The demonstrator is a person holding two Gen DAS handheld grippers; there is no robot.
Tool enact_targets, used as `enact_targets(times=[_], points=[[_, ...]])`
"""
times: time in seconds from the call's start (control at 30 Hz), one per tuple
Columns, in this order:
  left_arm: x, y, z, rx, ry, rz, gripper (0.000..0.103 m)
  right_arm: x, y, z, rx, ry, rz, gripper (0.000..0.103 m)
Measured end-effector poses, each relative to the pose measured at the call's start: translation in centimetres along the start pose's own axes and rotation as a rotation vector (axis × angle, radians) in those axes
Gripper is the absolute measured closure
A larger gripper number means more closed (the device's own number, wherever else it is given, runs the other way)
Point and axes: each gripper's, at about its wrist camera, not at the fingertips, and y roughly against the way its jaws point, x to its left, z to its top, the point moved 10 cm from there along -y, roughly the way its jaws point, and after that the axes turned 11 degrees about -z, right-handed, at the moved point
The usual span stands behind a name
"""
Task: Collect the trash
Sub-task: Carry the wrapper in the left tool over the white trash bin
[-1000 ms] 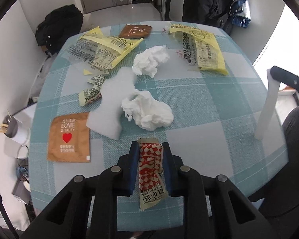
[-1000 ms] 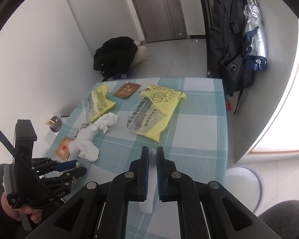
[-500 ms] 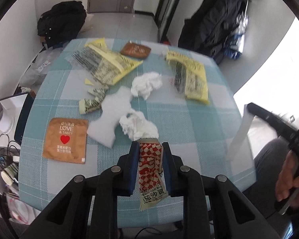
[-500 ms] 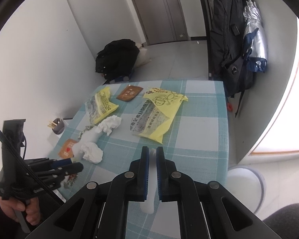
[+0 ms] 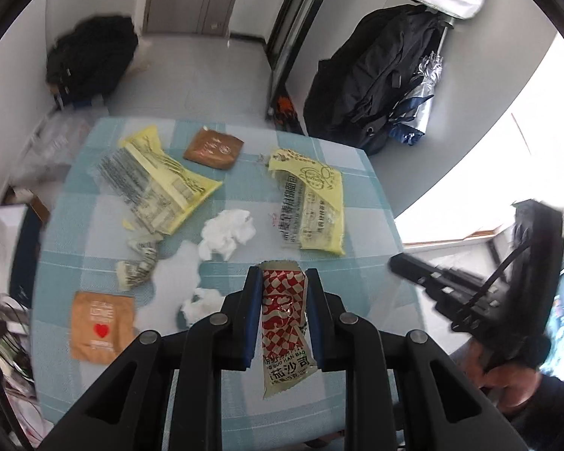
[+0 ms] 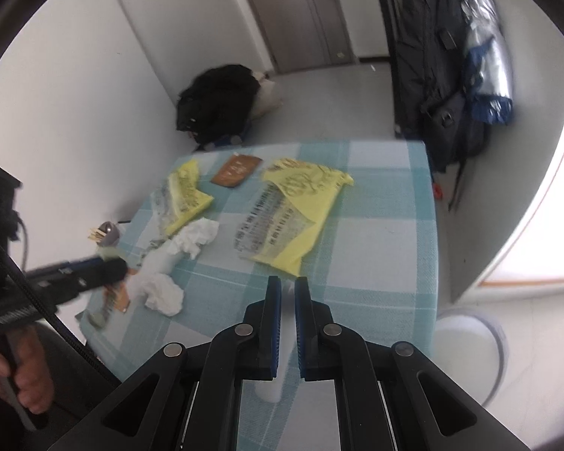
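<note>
My left gripper [image 5: 284,274] is shut on a red-and-white checked sauce packet [image 5: 284,315] and holds it above the near edge of the blue checked table [image 5: 361,263]. My right gripper [image 6: 287,282] is shut on a thin white strip [image 6: 270,387] that hangs below its pads. Two yellow wrappers [image 5: 308,203] [image 5: 158,180], a brown sachet [image 5: 213,148], an orange sachet with a red heart [image 5: 101,330], a small crumpled wrapper [image 5: 139,267], two white tissue balls [image 5: 227,233] [image 5: 201,304] and a flat white sheet [image 5: 173,278] lie on the table.
A white round bin [image 6: 470,342] stands on the floor right of the table. A black backpack with an umbrella [image 5: 376,86] hangs at the back right. A black bag [image 5: 90,56] lies on the floor, and a toothpick holder [image 6: 107,233] stands off the table's left edge.
My left gripper has risen and tipped up with the sauce packet, so the table looks farther off. The right gripper has drifted slightly, the white strip still in it.
</note>
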Motion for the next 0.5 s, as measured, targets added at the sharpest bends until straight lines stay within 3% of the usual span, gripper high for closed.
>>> enact_targets(times=[0.2,0.5], points=[[-0.9,0.4,0.5,-0.031,-0.034,0.006,0.085,-0.3,-0.5,-0.2,-0.005,-0.036,-0.005,0.097],[-6.9,3.9,1.4,-0.180,-0.100,0.012,0.085,-1.0,4.0,-0.9,-0.148,-0.047,0.023,0.097]])
